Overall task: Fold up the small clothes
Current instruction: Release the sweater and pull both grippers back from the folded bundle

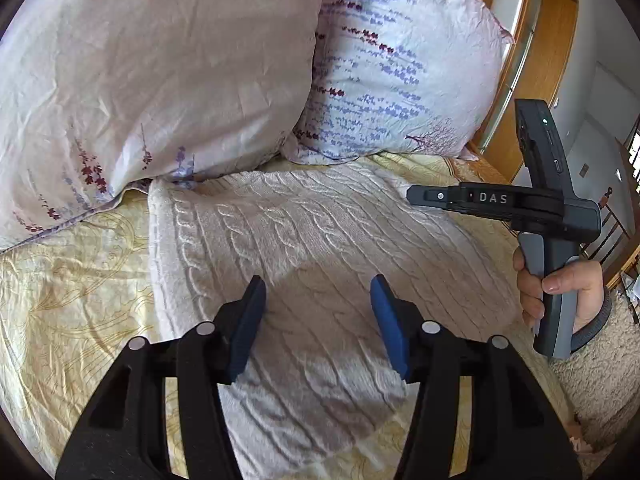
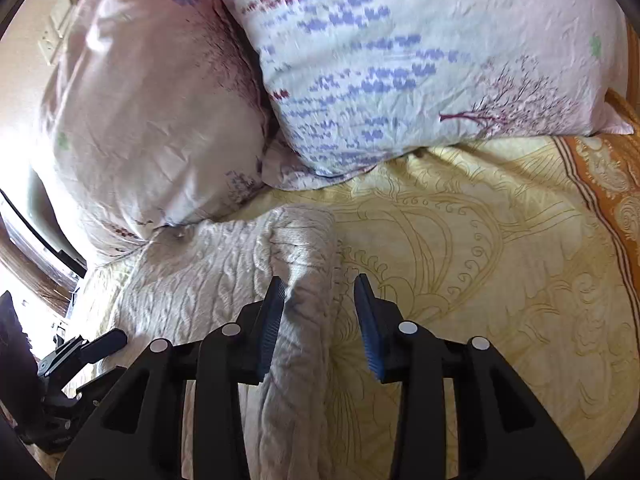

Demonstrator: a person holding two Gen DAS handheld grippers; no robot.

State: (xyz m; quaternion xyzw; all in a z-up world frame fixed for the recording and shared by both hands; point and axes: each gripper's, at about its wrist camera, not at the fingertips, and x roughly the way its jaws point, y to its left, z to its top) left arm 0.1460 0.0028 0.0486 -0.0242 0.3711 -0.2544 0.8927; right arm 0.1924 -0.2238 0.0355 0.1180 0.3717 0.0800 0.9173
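A cream cable-knit sweater (image 1: 304, 232) lies flat on the yellow patterned bedspread (image 1: 72, 280). My left gripper (image 1: 318, 292) is open above the sweater's middle, holding nothing. My right gripper shows from the side in the left wrist view (image 1: 416, 196), over the sweater's right edge. In the right wrist view the right gripper (image 2: 320, 292) is open, its jaws either side of the sweater's folded right edge (image 2: 304, 248), above it. The left gripper (image 2: 100, 344) shows at the lower left there.
Two floral pillows (image 1: 168, 72) (image 1: 400, 64) lean at the head of the bed, touching the sweater's far edge. A wooden headboard (image 1: 532, 80) stands at the right. A fluffy beige cover (image 1: 600, 360) lies at the bed's right side. The orange border of the bedspread (image 2: 616, 184) runs along the right.
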